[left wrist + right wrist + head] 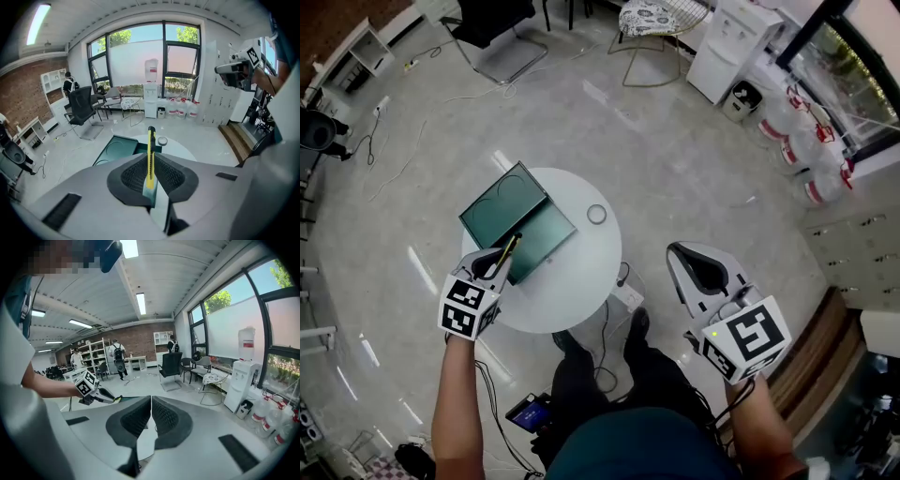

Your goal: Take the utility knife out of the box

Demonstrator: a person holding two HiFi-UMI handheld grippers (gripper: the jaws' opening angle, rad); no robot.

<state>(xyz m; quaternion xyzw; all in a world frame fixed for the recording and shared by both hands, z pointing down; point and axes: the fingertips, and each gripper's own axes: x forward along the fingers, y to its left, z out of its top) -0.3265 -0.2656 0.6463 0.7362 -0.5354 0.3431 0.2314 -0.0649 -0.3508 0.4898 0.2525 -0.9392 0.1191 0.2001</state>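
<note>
Left gripper (500,255) holds utility knife (150,150) above white table (581,272) on grey floor (675,159).

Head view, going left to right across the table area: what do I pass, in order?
left gripper, jaws shut on the utility knife → small ring on the round table → right gripper, jaws together, empty. The open green box overlaps the left gripper, so it is left out.

I can read no text, label, brand or number anywhere. The cubes (469,307) on my left gripper (504,251) and right gripper (675,251) show only black-and-white square markers.
</note>
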